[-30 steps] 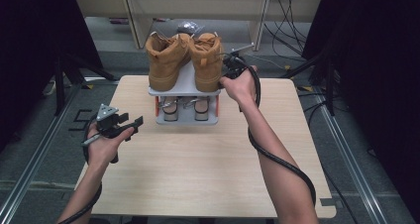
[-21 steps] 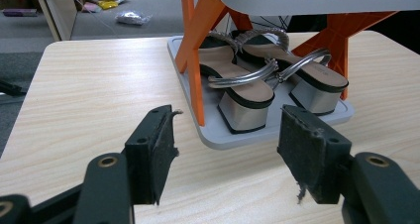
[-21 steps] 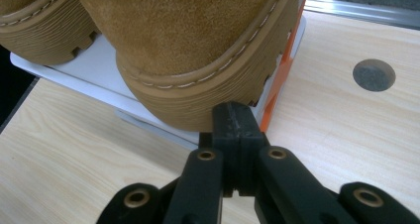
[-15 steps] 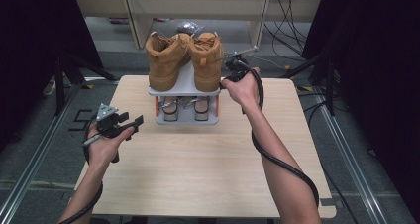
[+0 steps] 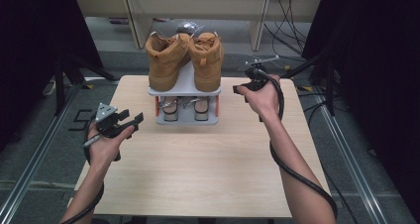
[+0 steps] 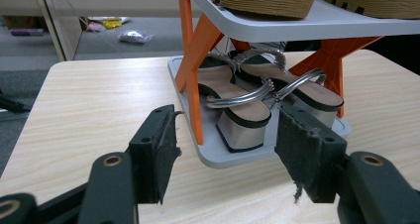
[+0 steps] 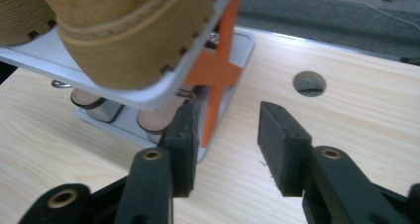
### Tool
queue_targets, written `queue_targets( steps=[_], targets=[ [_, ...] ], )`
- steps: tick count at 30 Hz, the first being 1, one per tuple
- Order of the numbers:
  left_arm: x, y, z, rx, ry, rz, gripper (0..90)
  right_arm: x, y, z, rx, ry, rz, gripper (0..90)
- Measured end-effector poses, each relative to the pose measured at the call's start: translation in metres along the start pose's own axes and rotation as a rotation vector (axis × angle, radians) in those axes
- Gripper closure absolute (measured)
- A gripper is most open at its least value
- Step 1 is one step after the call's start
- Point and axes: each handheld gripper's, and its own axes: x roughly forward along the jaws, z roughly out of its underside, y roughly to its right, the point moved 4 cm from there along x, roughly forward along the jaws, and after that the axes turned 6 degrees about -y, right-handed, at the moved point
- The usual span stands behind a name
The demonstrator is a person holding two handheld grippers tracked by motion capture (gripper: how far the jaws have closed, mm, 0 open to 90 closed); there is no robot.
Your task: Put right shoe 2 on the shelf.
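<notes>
Boots (image 5: 185, 60) just beside right tool (image 5: 247, 85)

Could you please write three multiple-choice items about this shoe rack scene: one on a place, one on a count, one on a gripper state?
1. Where do the tan boots stand?
A. top shelf of the rack
B. bottom shelf
C. bare table

2. How many sandals are on the bottom shelf?
A. one
B. two
C. four

3. What is between the jaws of the right gripper?
A. a boot
B. a sandal
C. nothing

Answers: 1 A, the boots rest on the grey upper board; 2 B, a pair shows under it; 3 C, the jaws, just opening, stand apart beside the rack.
</notes>
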Motion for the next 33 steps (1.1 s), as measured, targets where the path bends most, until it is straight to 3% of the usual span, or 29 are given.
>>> queue_targets(
  steps=[2,3,6,8,11,12,14,15,19,21,22,23,24,25,26,28,33],
  targets=[
    [-0.001,-0.001,0.002,0.001,0.001,-0.001,40.4,-0.004,0.006,0.008,0.013,0.015,-0.016,58.7],
    [-0.002,-0.001,0.003,0.005,0.008,0.001,40.4,-0.005,0.010,0.012,-0.010,0.028,-0.012,57.8],
    [-0.004,-0.004,0.007,0.016,0.020,-0.002,40.1,-0.009,0.020,0.027,-0.017,0.047,-0.019,53.6],
    [-0.005,-0.005,0.009,0.016,0.021,-0.003,40.0,-0.011,0.025,0.040,0.010,0.056,-0.014,52.4],
    [-0.007,-0.012,0.020,0.027,0.029,-0.015,39.8,-0.014,0.041,0.062,-0.024,0.081,-0.011,51.9],
    [-0.007,-0.014,0.024,0.025,0.029,-0.018,39.8,-0.014,0.042,0.068,-0.002,0.086,-0.011,51.6],
    [-0.008,-0.017,0.030,0.025,0.028,-0.022,39.6,-0.016,0.052,0.083,-0.009,0.088,-0.011,50.6],
    [-0.008,-0.018,0.033,0.028,0.032,-0.024,39.5,-0.016,0.054,0.093,0.030,0.085,-0.002,49.8],
    [-0.009,-0.022,0.047,0.025,0.035,-0.035,39.3,-0.013,0.070,0.125,0.010,0.085,0.009,49.3],
    [-0.008,-0.024,0.056,0.028,0.027,-0.042,39.2,-0.011,0.072,0.142,0.062,0.082,0.009,49.0],
    [-0.007,-0.025,0.060,0.026,0.026,-0.046,39.2,-0.011,0.078,0.147,0.025,0.084,0.027,48.9],
    [-0.007,-0.025,0.064,0.024,0.025,-0.047,39.1,-0.009,0.077,0.155,0.066,0.080,0.009,48.4],
    [-0.007,-0.025,0.064,0.024,0.025,-0.047,39.1,-0.009,0.077,0.155,0.066,0.080,0.009,48.4],
    [-0.006,-0.026,0.069,0.023,0.028,-0.047,39.0,-0.005,0.084,0.170,0.039,0.073,0.016,48.1],
    [-0.006,-0.027,0.072,0.021,0.029,-0.048,39.0,-0.005,0.083,0.176,0.083,0.062,0.011,48.1],
    [-0.005,-0.028,0.077,0.018,0.034,-0.043,38.8,-0.002,0.089,0.190,0.091,0.056,0.029,48.0],
    [-0.005,-0.028,0.083,0.026,0.048,-0.045,38.7,0.002,0.093,0.211,0.102,0.091,0.016,47.2]
  ],
)
